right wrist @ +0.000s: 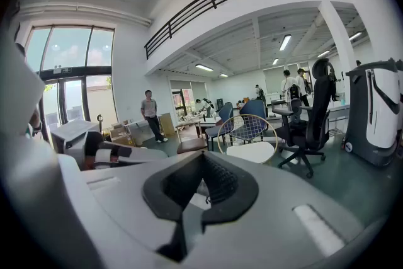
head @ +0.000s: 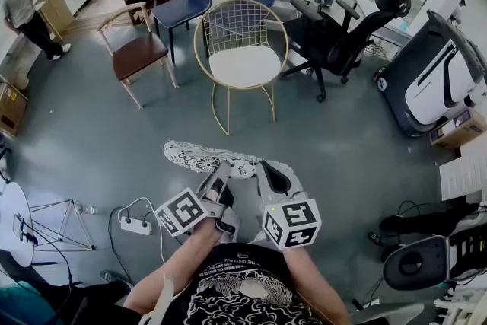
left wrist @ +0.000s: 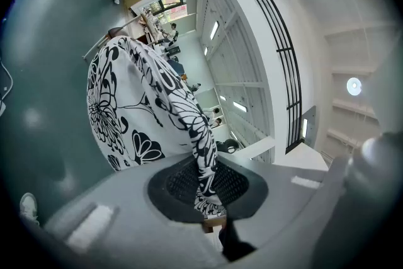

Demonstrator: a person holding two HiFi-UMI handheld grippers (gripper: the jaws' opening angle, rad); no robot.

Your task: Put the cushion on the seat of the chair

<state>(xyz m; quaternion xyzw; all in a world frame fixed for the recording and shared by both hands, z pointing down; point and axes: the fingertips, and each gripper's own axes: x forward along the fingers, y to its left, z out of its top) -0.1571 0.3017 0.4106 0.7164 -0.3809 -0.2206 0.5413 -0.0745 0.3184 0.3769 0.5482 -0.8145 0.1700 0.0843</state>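
On cushion's (head: 194, 157) edge, left gripper (head: 219, 180), forward-pointing

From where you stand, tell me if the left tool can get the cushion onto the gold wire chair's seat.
Probably not yet. The left tool is clamped on the cushion, but the chair's white seat stands well ahead across bare floor. Nothing blocks the way, so stepping closer should do it.

left gripper (head: 218, 180): fingers clamped on cushion (head: 199, 159); right gripper (head: 268, 177): fingers on its corner; both near level
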